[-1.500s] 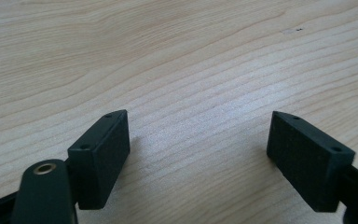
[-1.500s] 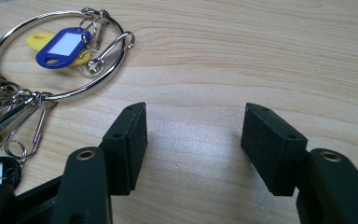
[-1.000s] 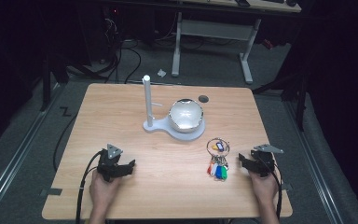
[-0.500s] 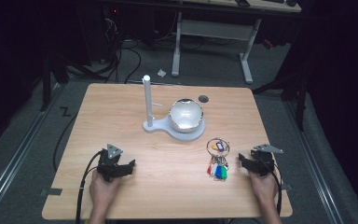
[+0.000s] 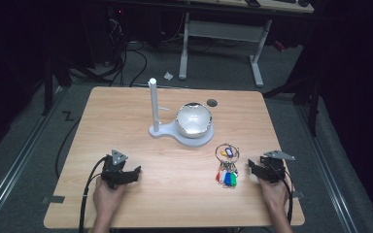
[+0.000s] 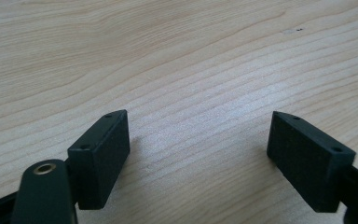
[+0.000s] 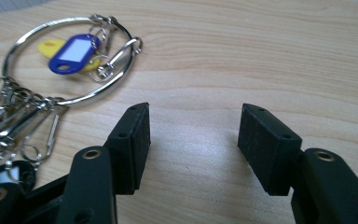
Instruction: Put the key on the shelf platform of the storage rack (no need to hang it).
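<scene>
Compared with the pictures from a second ago, nothing is changing: both hands are resting at the same places near the front edge of the surface (image 5: 126, 116), and the key ring (image 5: 227, 151) is lying where it was. In my judgement the work is not yet starting, and the first approach is still to come.

The left gripper (image 6: 198, 144) is sitting over bare wood with its jaws wide apart and holding nothing. The right gripper (image 7: 193, 140) is also standing with its jaws apart and empty, and the key ring (image 7: 70, 58) is lying just beside it, not touching.

The ring is a thin, shiny metal hoop. Small clips and plastic tags are hanging on it: a blue tag (image 7: 73, 53) with a white label over a yellow one, and more coloured tags (image 5: 227, 177) are spreading in a fan toward the person. Farther back, a white stand (image 5: 153, 104) with an upright post is carrying a glossy rounded dome (image 5: 194, 119). The surface is pale wood with fine grain, and the gripper pads are matt black blocks.
</scene>
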### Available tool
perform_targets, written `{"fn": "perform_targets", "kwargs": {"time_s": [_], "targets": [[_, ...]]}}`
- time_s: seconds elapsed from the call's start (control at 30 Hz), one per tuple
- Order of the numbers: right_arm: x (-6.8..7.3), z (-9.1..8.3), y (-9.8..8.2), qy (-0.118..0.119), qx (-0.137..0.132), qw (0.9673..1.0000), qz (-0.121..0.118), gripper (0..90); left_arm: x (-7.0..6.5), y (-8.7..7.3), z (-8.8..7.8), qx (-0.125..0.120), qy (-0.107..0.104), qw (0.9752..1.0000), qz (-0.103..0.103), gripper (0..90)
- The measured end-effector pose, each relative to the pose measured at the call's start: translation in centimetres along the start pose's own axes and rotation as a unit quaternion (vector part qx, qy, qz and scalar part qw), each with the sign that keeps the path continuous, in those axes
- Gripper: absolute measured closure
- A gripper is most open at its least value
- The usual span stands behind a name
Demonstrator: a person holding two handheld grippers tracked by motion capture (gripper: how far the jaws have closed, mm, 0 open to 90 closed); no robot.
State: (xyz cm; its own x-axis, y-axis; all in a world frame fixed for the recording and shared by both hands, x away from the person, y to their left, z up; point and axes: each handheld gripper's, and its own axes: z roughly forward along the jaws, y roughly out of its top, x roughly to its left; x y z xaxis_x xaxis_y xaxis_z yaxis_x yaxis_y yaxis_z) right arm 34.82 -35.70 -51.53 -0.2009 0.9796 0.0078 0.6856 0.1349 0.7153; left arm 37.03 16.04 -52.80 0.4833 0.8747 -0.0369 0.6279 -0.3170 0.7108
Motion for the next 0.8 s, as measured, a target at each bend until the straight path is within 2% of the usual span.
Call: {"fn": "perform_targets", "kwargs": {"time_s": [0.13, 0.17, 0.33, 0.53, 0.8], "targets": [[0.3, -0.5, 0.1, 0.008, -0.005, 0.9999, 0.007, 44.8, 0.0, 0.0, 0.0, 0.000, 0.000, 1.0000, 0.000, 21.5], [0.3, -0.6, 0.1, 0.008, -0.006, 1.0000, 0.001, 44.8, 0.0, 0.0, 0.0, 0.000, 0.000, 1.0000, 0.000, 21.5], [0.8, -1.2, 0.2, 0.022, -0.002, 0.9998, -0.001, 44.5, 0.0, 0.0, 0.0, 0.000, 0.000, 1.0000, 0.000, 21.5], [2.1, -1.8, 0.4, 0.043, -0.004, 0.9989, -0.018, 48.7, 0.0, 0.0, 0.0, 0.000, 0.000, 1.0000, 0.000, 21.5], [3.3, -1.6, 0.5, 0.065, -0.001, 0.9976, -0.025, 51.4, 0.0, 0.0, 0.0, 0.000, 0.000, 1.0000, 0.000, 21.5]]}}
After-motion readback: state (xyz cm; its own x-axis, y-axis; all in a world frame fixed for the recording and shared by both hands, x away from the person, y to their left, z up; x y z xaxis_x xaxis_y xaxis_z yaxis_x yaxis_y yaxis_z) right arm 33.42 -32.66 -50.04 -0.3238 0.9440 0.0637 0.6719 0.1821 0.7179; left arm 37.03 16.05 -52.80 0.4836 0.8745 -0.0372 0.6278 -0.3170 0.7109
